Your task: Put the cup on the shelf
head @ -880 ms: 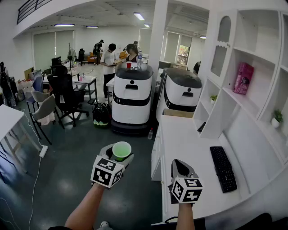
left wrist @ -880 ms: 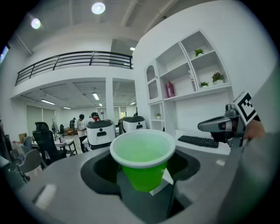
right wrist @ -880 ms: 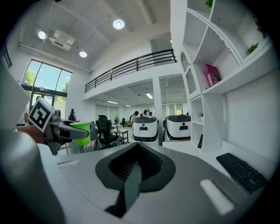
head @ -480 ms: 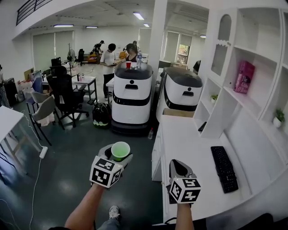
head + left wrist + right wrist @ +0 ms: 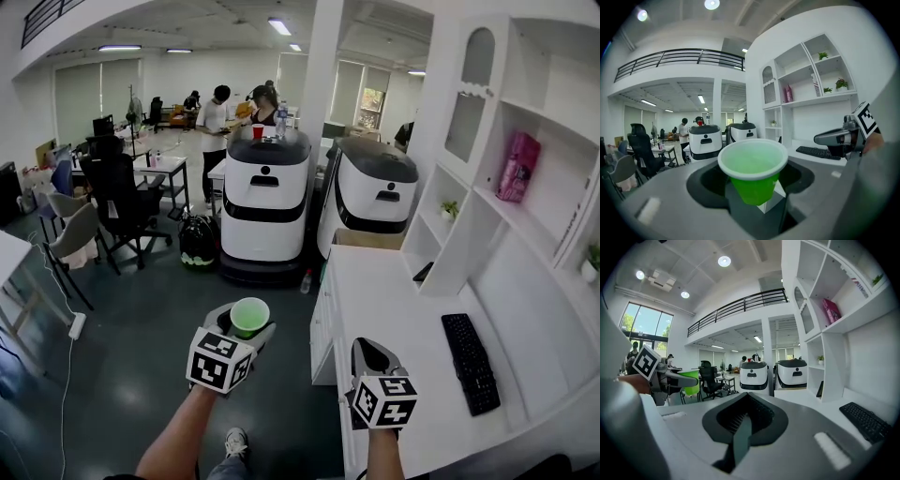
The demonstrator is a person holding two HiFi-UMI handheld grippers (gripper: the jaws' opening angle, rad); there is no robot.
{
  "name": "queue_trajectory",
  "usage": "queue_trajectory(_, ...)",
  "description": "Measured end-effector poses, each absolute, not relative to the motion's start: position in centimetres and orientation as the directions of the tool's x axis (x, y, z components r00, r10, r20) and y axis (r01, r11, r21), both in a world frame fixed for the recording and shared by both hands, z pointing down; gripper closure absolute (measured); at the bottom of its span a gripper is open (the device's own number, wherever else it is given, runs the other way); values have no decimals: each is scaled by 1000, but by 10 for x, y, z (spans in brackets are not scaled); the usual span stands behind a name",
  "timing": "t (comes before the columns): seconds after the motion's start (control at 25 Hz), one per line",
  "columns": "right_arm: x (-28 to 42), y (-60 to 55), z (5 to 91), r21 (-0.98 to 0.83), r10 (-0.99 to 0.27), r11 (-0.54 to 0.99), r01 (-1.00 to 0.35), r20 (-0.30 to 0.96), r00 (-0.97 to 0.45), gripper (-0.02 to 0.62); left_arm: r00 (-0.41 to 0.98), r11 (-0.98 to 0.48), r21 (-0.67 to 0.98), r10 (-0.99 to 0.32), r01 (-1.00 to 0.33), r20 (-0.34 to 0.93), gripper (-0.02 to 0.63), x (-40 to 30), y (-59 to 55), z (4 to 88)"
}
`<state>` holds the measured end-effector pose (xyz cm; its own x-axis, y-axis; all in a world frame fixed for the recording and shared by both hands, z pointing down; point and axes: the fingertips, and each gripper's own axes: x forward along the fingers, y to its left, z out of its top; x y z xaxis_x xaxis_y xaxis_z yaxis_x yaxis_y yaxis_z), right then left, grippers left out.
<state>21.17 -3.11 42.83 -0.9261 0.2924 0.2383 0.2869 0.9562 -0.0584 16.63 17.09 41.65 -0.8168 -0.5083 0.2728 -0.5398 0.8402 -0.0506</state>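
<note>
A green plastic cup (image 5: 249, 315) with a white rim stands upright in my left gripper (image 5: 246, 328), which is shut on it over the dark floor, left of the white desk. In the left gripper view the cup (image 5: 753, 169) fills the middle, held at its lower body. My right gripper (image 5: 372, 355) is shut with nothing in it, above the near corner of the desk; its jaws meet in the right gripper view (image 5: 746, 420). The white shelf unit (image 5: 506, 202) rises at the right, behind the desk.
A black keyboard (image 5: 470, 361) lies on the white desk (image 5: 384, 291). A pink package (image 5: 517, 167) and a small plant (image 5: 448, 208) sit on shelves. Two white service robots (image 5: 266, 202) stand ahead, with office chairs (image 5: 117, 192) and people beyond.
The view has shifted slightly forward and toward the desk. Both grippers keep their hold and stance; the cup stays in the left gripper.
</note>
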Motion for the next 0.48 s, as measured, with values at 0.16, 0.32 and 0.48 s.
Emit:
queue_trajectory(0.16, 171, -24, 428, -46, 263, 965, 259, 246, -933, 572, -800, 824, -41, -534, -565, 273, 291, 120, 178, 418)
queue_trajectory(0.32, 133, -17, 425, -45, 228, 974, 224, 258, -939, 572, -785, 808, -35, -560, -589, 265, 291, 74, 187, 410)
queue_trajectory(0.48, 97, -6, 416, -35, 194, 981, 192, 261, -946, 572, -770, 791, -33, -584, -611, 259, 291, 33, 200, 401)
